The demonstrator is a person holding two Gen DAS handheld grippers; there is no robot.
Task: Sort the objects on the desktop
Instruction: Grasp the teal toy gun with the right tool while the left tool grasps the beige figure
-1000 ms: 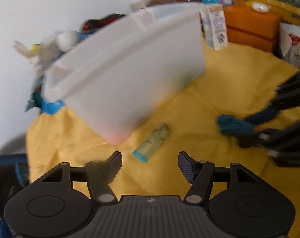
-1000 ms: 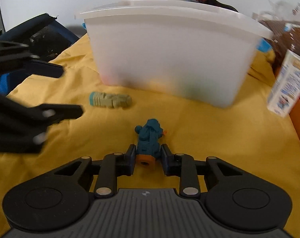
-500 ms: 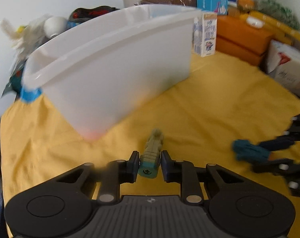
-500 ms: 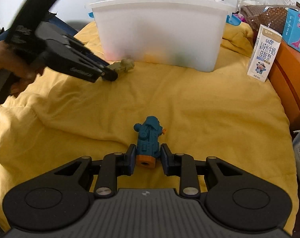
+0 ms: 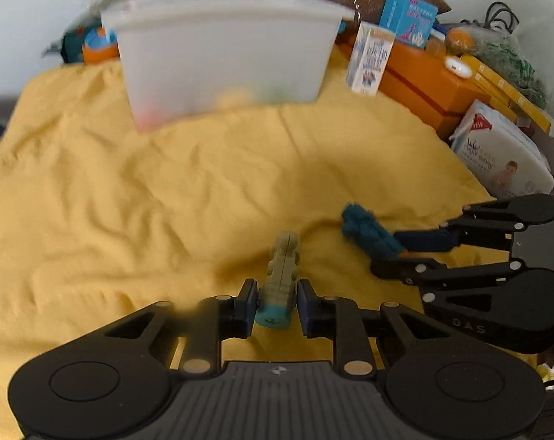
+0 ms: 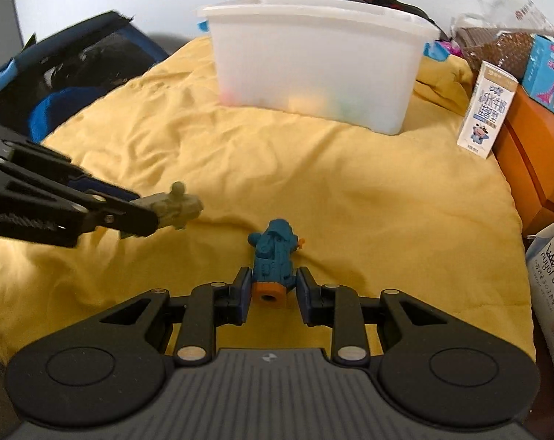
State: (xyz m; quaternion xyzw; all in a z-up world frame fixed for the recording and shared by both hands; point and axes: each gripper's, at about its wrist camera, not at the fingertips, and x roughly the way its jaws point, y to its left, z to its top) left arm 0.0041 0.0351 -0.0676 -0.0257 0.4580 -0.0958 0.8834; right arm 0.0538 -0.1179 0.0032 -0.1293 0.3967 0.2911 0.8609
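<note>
- Tools: our left tool [image 5: 277, 306] pinches an olive-green toy figure with a teal base [image 5: 282, 275] above the yellow cloth [image 5: 130, 201].
- Our right tool [image 6: 271, 291] pinches a dark-teal toy figure with an orange base [image 6: 273, 253], the translucent white plastic bin [image 6: 313, 58] well beyond.

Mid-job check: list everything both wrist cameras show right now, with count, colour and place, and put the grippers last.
cloth: one, yellow, covers the work surface.
bin: one, translucent white, at the far side of the cloth, coloured shapes inside.
milk carton: one, white and blue, upright, right of the bin.
orange box: one, along the right edge.
blue box: one, on the orange box.
wipes pack: one, white, right edge.
bag: one, black and blue, far left.
green toy: one, olive with teal base, in the left jaws.
blue toy: one, teal with orange base, in the right jaws.
left gripper: black, shut.
right gripper: black, shut.
</note>
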